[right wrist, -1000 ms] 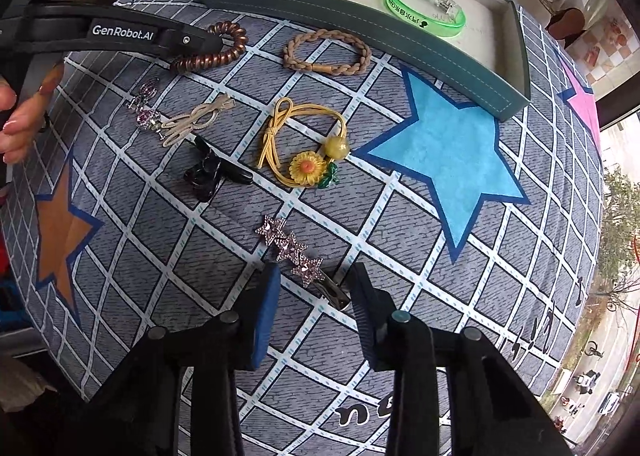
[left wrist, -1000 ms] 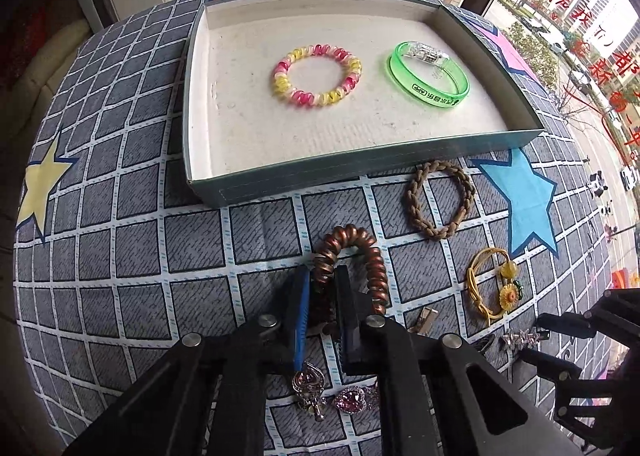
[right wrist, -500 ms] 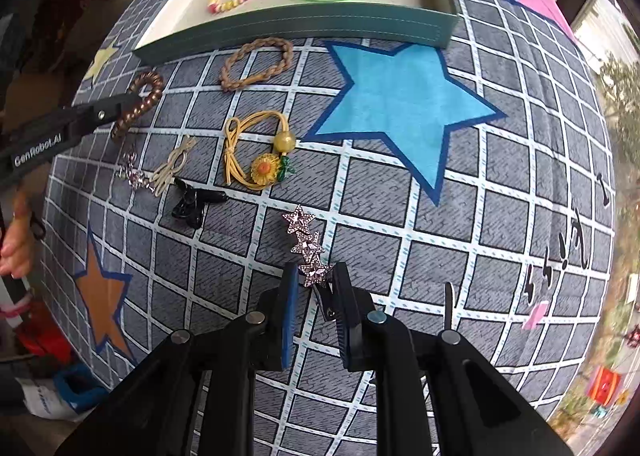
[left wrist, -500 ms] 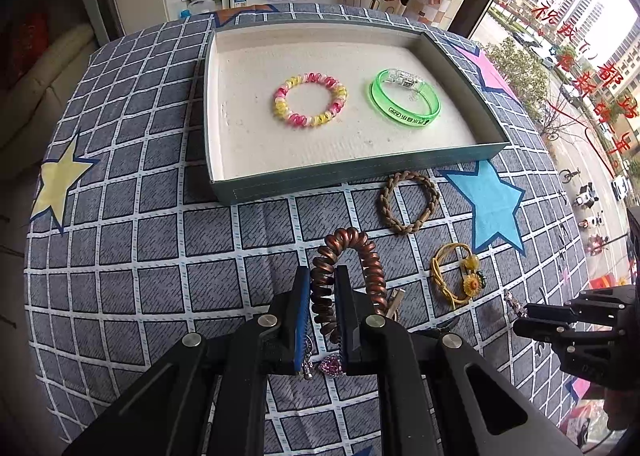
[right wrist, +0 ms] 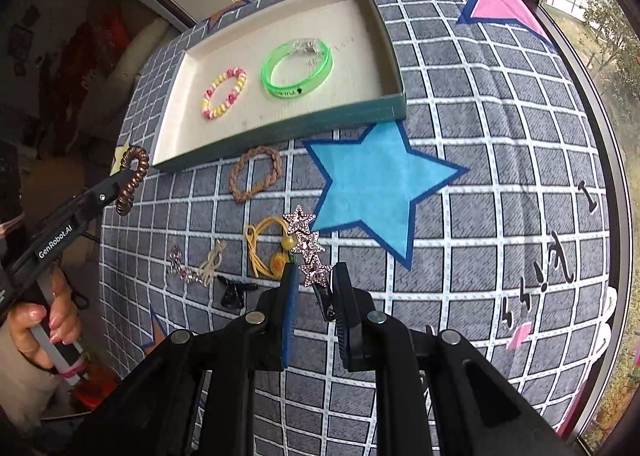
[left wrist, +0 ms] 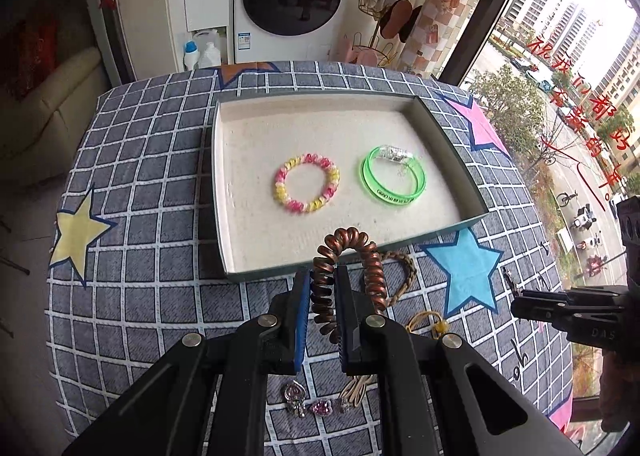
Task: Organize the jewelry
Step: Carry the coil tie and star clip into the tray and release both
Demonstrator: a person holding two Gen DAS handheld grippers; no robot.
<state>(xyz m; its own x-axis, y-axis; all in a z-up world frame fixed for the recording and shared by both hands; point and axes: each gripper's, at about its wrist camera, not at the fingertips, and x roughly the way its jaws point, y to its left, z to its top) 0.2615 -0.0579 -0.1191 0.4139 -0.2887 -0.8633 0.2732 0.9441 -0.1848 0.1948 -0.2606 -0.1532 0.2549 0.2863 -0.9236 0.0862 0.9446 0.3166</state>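
Note:
My left gripper (left wrist: 323, 288) is shut on a copper coil hair tie (left wrist: 348, 256) and holds it in the air just in front of the teal tray's (left wrist: 360, 252) near wall. The tray holds a pink-yellow bead bracelet (left wrist: 307, 183) and a green bangle (left wrist: 394, 180). My right gripper (right wrist: 314, 288) is shut on a star hair clip (right wrist: 306, 244), lifted off the cloth. In the right wrist view the left gripper (right wrist: 116, 188) shows at the left with the coil tie (right wrist: 134, 176), near the tray's (right wrist: 280, 128) left corner.
On the checked cloth lie a braided brown band (right wrist: 256, 174), a yellow flower tie (right wrist: 268, 252), a black clip (right wrist: 234, 292), a beige bow (right wrist: 212, 262) and heart-shaped pieces (left wrist: 308, 404). The right gripper's tip (left wrist: 560, 306) shows at the right in the left wrist view.
Both grippers have risen off the cloth, each with its piece. The left one has carried the coil tie toward the tray; the right one closed on the star clip and lifted it.

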